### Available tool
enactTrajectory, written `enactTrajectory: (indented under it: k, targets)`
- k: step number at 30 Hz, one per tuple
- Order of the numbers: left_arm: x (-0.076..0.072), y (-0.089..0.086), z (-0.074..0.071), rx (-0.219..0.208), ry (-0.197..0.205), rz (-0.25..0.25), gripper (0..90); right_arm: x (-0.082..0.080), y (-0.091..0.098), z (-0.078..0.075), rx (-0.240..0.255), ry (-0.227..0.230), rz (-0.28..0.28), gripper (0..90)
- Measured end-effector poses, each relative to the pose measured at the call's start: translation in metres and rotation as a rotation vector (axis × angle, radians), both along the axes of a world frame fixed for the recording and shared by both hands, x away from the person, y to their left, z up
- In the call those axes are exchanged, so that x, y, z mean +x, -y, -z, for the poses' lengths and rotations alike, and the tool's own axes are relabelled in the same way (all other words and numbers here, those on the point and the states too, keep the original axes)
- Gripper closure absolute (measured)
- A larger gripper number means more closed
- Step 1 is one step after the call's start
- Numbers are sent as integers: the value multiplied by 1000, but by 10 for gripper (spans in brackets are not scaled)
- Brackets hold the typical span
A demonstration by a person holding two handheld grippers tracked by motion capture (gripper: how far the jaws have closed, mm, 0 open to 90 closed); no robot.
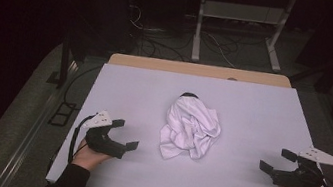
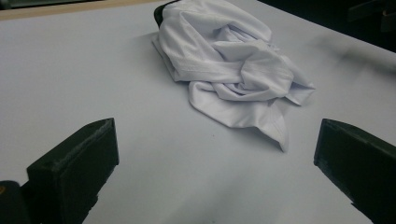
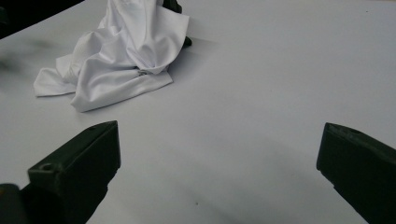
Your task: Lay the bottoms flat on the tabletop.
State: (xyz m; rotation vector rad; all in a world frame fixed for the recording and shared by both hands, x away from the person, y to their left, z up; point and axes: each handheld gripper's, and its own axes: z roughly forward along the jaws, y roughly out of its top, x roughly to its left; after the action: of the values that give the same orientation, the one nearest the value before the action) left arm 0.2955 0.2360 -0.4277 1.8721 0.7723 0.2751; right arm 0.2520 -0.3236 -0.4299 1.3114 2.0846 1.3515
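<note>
A crumpled white cloth (image 1: 189,129) lies in a heap at the middle of the white table (image 1: 252,117). A small dark object (image 1: 189,95) peeks out from under its far edge. My left gripper (image 1: 124,134) rests near the front left, jaws wide apart and empty, pointing toward the cloth (image 2: 233,65). My right gripper (image 1: 278,161) sits at the front right, open and empty, aimed left at the cloth (image 3: 121,56). Both stand well short of the cloth.
Bare white tabletop surrounds the cloth on all sides. A tan board edge (image 1: 198,70) runs behind the table. Beyond it, on the dark floor, stand a metal frame (image 1: 239,19) and loose cables (image 1: 162,42).
</note>
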Motion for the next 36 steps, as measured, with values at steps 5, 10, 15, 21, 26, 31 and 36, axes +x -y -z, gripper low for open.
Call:
enactTrajectory:
  k: [5, 10, 15, 21, 26, 31, 36]
  targets:
    - [0, -2, -1, -9, 2, -10, 4, 0, -1, 0, -6, -2, -5, 1]
    - [0, -4, -1, -16, 4, -17, 4, 1, -3, 1, -11, -8, -19, 1]
    - [1, -5, -2, -19, 6, -20, 4, 3, -5, 1, -11, -15, -30, 1]
    - [1, -5, -2, -18, 8, -21, 4, 7, -9, 2, -10, -23, -44, 1]
    - [3, -5, -1, -16, 2, -18, 4, 11, -11, 2, -15, -28, -55, 1]
    - [5, -3, -2, -8, -3, -14, 4, 14, -13, -5, -13, -30, -56, 1]
    - [10, -1, -8, -2, 1, -25, 4, 18, -16, -13, -18, -24, -62, 1]
